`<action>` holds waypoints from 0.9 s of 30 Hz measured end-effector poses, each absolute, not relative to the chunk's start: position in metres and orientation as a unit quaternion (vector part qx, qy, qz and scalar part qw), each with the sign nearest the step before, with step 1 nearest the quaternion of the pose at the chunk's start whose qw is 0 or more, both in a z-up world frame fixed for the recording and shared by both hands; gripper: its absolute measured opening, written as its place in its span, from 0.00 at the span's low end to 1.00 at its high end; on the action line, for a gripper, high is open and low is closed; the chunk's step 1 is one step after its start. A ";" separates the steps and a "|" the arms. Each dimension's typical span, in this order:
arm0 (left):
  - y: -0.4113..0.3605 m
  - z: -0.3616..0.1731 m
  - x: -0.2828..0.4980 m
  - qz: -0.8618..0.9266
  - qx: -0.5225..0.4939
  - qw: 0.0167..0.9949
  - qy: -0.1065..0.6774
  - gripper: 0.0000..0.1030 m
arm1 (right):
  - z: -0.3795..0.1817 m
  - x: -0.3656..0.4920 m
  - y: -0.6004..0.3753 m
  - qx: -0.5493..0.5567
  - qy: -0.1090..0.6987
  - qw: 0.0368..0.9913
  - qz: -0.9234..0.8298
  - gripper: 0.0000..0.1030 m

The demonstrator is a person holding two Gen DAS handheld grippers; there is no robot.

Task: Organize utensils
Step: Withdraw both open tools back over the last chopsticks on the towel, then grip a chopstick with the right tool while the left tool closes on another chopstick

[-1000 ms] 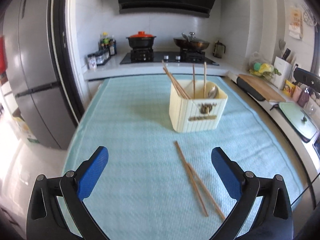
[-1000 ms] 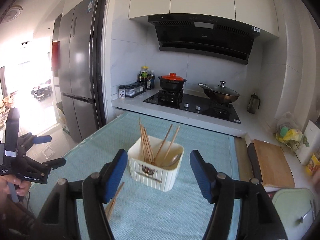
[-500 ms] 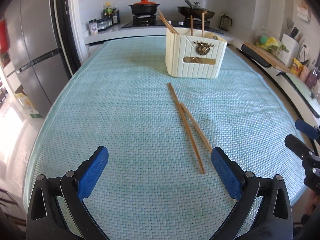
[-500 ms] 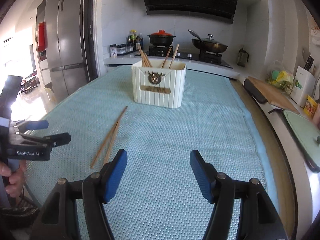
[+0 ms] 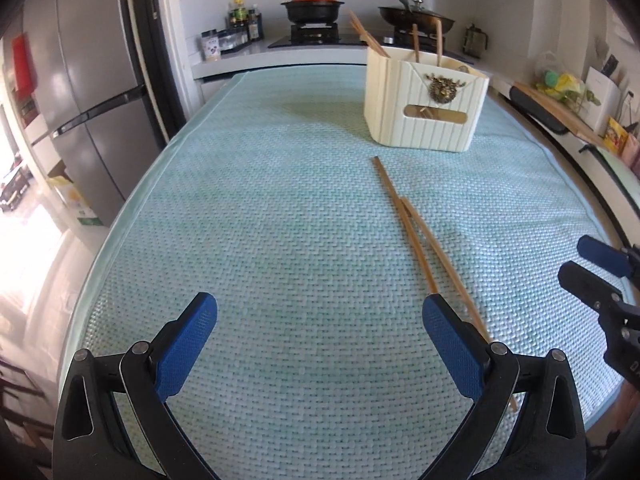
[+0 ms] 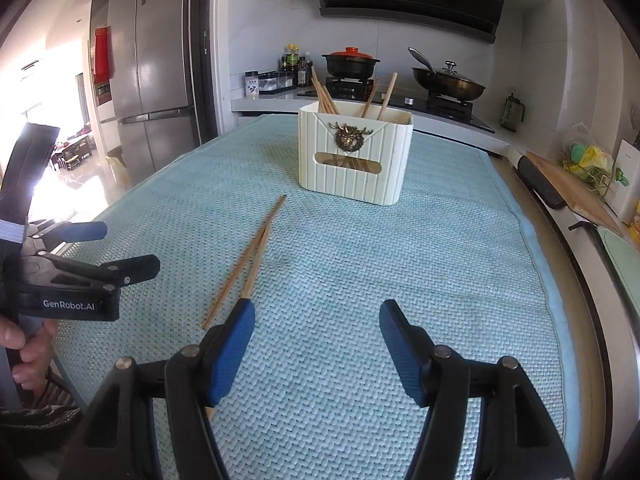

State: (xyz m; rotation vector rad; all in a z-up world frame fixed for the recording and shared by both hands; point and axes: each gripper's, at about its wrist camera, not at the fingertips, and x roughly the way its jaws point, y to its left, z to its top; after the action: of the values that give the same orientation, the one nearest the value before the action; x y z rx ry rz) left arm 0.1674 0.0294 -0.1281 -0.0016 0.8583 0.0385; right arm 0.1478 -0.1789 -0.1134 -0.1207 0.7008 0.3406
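Two wooden chopsticks point(image 5: 416, 232) lie crossed on the light blue mat point(image 5: 280, 220), also seen in the right wrist view point(image 6: 248, 256). A cream utensil holder point(image 5: 424, 108) stands behind them with several chopsticks upright in it; it also shows in the right wrist view point(image 6: 354, 156). My left gripper point(image 5: 320, 344) is open and empty, low over the mat, its right finger beside the chopsticks' near ends. My right gripper point(image 6: 316, 352) is open and empty, its left finger over the chopsticks' near ends. Each gripper shows at the other view's edge.
A fridge point(image 6: 152, 72) stands to the left. Behind the table is a counter with a stove, a black pot point(image 6: 350, 64), a wok point(image 6: 448, 82) and spice jars point(image 6: 276, 80). A cutting board point(image 6: 576, 188) lies on the right counter.
Both grippers have dropped lower and come nearer the loose chopsticks. The chopsticks and the holder have not moved. Both grippers stay open.
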 end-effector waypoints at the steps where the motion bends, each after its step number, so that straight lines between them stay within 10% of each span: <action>1: 0.037 -0.129 0.167 0.026 -0.010 0.908 0.418 0.99 | -0.116 0.155 -0.174 -0.052 0.352 0.917 0.180 0.42; 10: 0.065 -0.137 0.155 0.047 -0.049 0.902 0.427 0.99 | -0.162 0.195 -0.116 -0.084 0.421 0.874 0.228 0.32; 13: 0.063 -0.142 0.154 0.045 -0.047 0.899 0.434 0.99 | -0.175 0.194 -0.109 -0.109 0.432 0.870 0.211 0.08; 27: 0.055 -0.156 0.158 0.008 -0.060 0.888 0.456 0.99 | -0.176 0.155 -0.225 -0.017 0.445 0.893 0.060 0.08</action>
State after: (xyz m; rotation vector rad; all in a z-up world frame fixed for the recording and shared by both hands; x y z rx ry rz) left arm 0.1579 0.0549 -0.1563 -0.1241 0.9468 0.0163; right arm 0.1546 -0.2248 -0.1764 -0.0349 0.9236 0.1248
